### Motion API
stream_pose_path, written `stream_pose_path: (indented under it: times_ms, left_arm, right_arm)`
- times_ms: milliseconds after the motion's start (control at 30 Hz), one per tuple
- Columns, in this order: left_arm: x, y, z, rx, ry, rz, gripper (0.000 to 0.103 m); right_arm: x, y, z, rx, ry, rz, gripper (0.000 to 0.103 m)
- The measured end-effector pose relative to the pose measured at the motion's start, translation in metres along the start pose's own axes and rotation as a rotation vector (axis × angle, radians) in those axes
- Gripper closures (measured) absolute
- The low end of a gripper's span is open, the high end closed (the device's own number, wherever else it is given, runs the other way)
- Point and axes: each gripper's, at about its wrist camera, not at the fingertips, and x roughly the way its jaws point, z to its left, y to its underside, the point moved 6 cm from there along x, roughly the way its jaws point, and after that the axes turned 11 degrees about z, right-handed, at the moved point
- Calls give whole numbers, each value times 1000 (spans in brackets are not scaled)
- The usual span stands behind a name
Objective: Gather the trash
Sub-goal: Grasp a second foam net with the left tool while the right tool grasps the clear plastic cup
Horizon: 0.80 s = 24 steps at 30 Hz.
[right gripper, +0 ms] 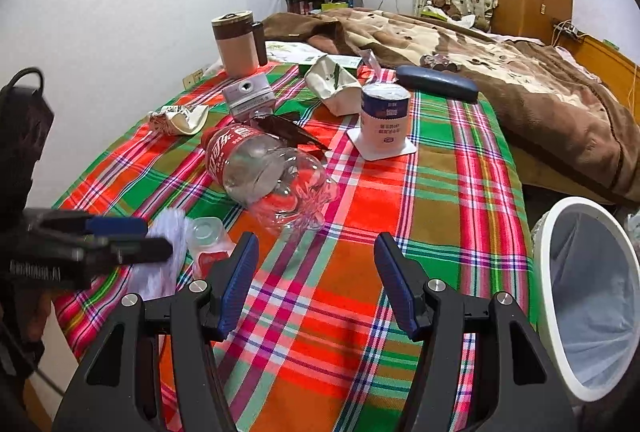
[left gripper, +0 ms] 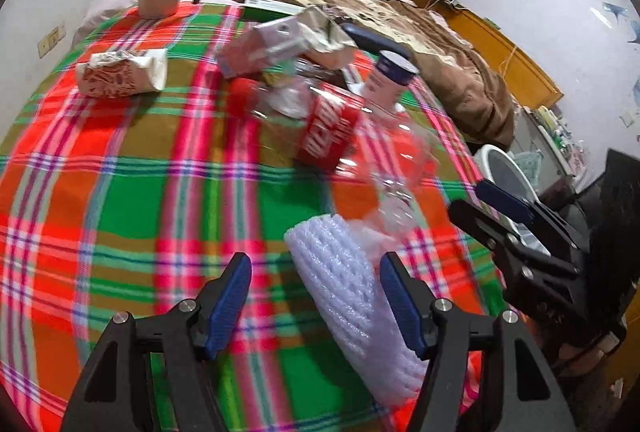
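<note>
Trash lies on a plaid tablecloth (right gripper: 440, 191). My left gripper (left gripper: 316, 296) is open, its fingers on either side of a white foam net sleeve (left gripper: 344, 284), not closed on it; the sleeve shows in the right wrist view (right gripper: 168, 236) too. A clear plastic bottle with a red label (right gripper: 264, 171) lies on its side, also in the left wrist view (left gripper: 340, 135). A white and blue yogurt cup (right gripper: 386, 115) stands upside down. Crumpled wrappers (right gripper: 180, 117) and a small carton (right gripper: 250, 97) lie farther back. My right gripper (right gripper: 316, 272) is open and empty above the cloth.
A white trash bin with a liner (right gripper: 588, 296) stands off the table's right edge. A brown lidded tumbler (right gripper: 236, 43), a dark glasses case (right gripper: 436, 81) and a small clear bottle (right gripper: 208, 240) sit on the table. A bed with a brown blanket (right gripper: 500, 63) lies behind.
</note>
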Motion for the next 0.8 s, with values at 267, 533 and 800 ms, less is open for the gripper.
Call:
stream_pose_path:
  times_ms: [267,533,800]
  left_arm:
    - [8,17,-3,-21,-60,-1,40]
    - [-3,27,14,3,-95,-2,67]
    - [-10,10,46,1,-177,-43,68]
  right_arm:
    - [-2,1,7,-14,-13,-5,42]
    - [9,4,35,-61,-85,14,42]
    - [24,3,57,-93,-93,42,42]
